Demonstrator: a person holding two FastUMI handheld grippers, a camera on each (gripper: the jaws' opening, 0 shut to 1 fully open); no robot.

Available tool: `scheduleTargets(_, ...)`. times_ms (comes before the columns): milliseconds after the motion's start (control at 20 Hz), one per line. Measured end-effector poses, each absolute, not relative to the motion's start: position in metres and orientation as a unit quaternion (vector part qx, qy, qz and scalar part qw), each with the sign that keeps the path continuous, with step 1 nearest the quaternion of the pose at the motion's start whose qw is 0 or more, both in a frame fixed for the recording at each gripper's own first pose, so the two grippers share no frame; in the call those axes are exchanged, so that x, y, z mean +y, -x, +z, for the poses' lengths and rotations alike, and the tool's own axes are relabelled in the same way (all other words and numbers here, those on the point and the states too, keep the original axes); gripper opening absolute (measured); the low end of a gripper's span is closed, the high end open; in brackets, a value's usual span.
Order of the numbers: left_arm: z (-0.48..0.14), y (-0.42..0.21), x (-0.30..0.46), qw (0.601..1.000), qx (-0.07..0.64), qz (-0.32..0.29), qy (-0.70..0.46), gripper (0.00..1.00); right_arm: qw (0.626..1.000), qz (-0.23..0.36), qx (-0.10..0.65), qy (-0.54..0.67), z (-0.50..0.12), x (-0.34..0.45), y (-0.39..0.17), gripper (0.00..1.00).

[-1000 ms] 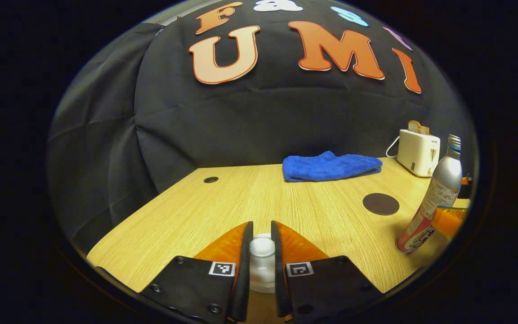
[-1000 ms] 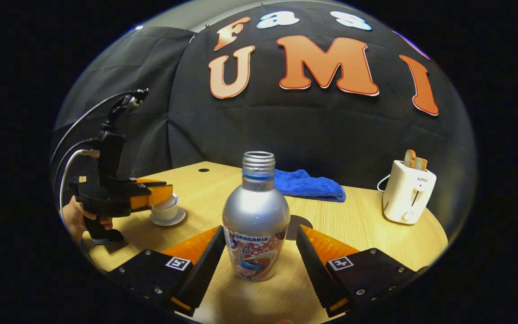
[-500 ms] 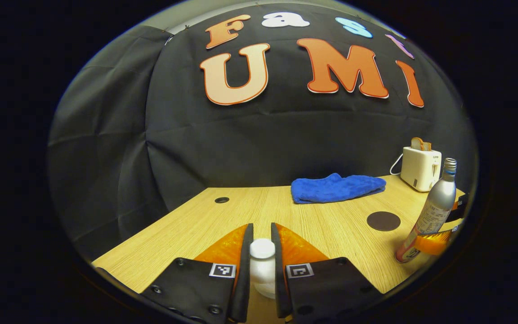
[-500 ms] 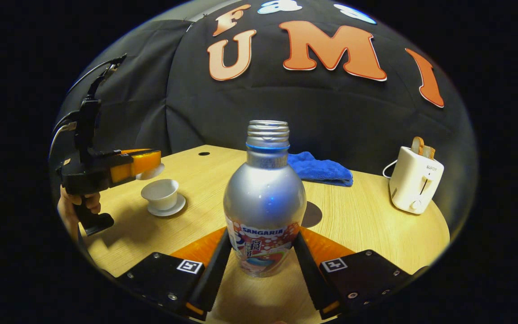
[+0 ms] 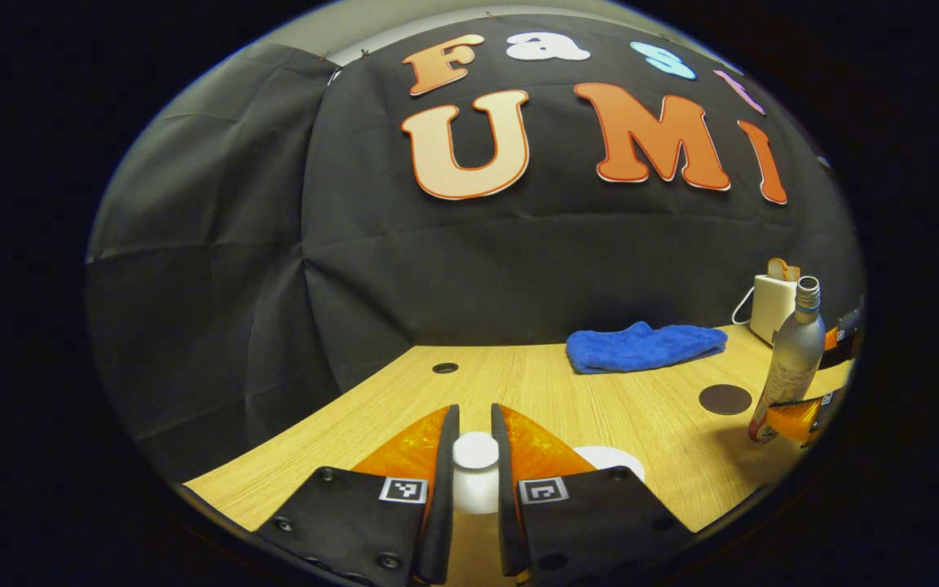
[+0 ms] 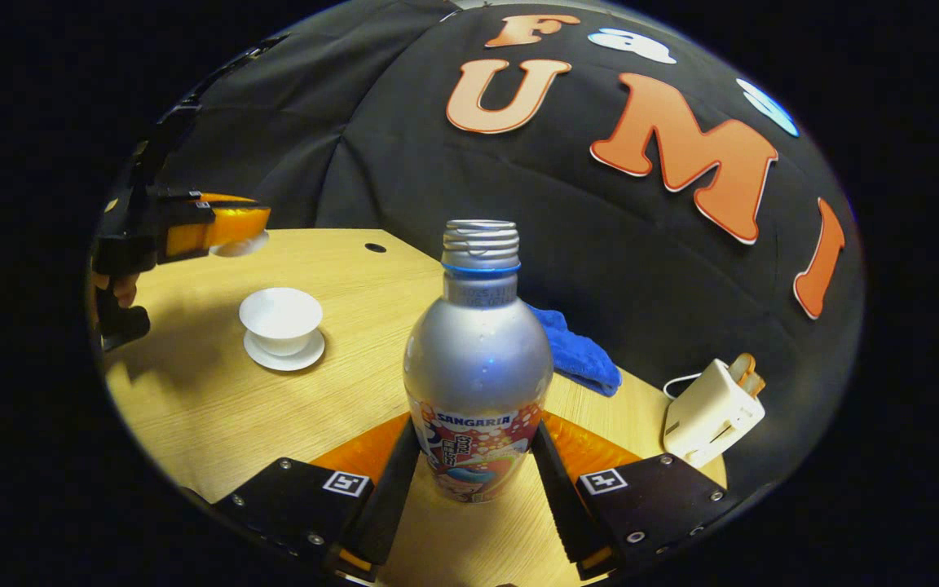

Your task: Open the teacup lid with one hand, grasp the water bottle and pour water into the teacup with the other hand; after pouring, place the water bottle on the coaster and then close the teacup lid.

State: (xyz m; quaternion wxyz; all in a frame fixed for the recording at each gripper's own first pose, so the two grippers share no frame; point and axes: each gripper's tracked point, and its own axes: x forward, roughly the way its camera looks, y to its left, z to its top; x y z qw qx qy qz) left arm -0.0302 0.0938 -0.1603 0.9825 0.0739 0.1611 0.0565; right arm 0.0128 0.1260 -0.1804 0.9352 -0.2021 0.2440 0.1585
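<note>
Since a second ago the left gripper (image 5: 475, 456) has been carrying the lid (image 5: 475, 451) up off the cup (image 6: 281, 314), and the right gripper (image 6: 474, 465), whose fingers stood spread on either side of the bottle (image 6: 478, 367), has closed onto it and is raising it off the table (image 6: 339, 277). Both left fingers are pinching the white lid by its knob, and in the right gripper view that gripper (image 6: 229, 227) is hanging above and behind the cup with the lid (image 6: 240, 241) at its tips and a hand (image 6: 115, 287) gripping its handle. Now uncovered, the cup is sitting on its saucer (image 6: 284, 357) on the table, well left of the bottle, and its white rim (image 5: 608, 456) is peeking out just right of the left fingers. Both right fingers are pressing on the bottle's printed lower part, holding it upright with its threaded neck open and capless. Seen from the left gripper view, the bottle (image 5: 791, 359) is hanging in those fingers at the far right, with the dark round coaster (image 5: 725, 399) lying on the table (image 5: 559, 391) just left of it. Behind the bottle a blue cloth (image 6: 579, 355) is lying crumpled, and a white toaster (image 6: 712, 412) with bread in its slots is standing to the bottle's right
</note>
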Motion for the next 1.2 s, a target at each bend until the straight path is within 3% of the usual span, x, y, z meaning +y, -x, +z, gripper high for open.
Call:
scheduleTargets(450,-0.157,0.046,0.156,0.981,0.159,0.096,-0.055,0.24,0.902,0.140,0.188,0.362,-0.149,0.134,-0.050,0.78)
scheduleTargets(500,-0.156,0.048,0.161,0.980,0.160,0.101,-0.054,0.27,0.897,0.140,0.181,0.378,-0.147,0.136,-0.052,0.78)
scheduleTargets(600,-0.157,0.051,0.170,0.979,0.161,0.108,-0.054,0.24,0.887,0.142,0.167,0.407,-0.145,0.143,-0.056,0.78)
scheduleTargets(650,-0.157,0.052,0.176,0.979,0.162,0.111,-0.053,0.27,0.880,0.140,0.157,0.426,-0.142,0.146,-0.058,0.78)
scheduleTargets(1200,-0.169,0.065,0.205,0.976,0.167,0.130,-0.041,0.27,0.800,0.119,0.060,0.585,-0.123,0.165,-0.066,0.78)
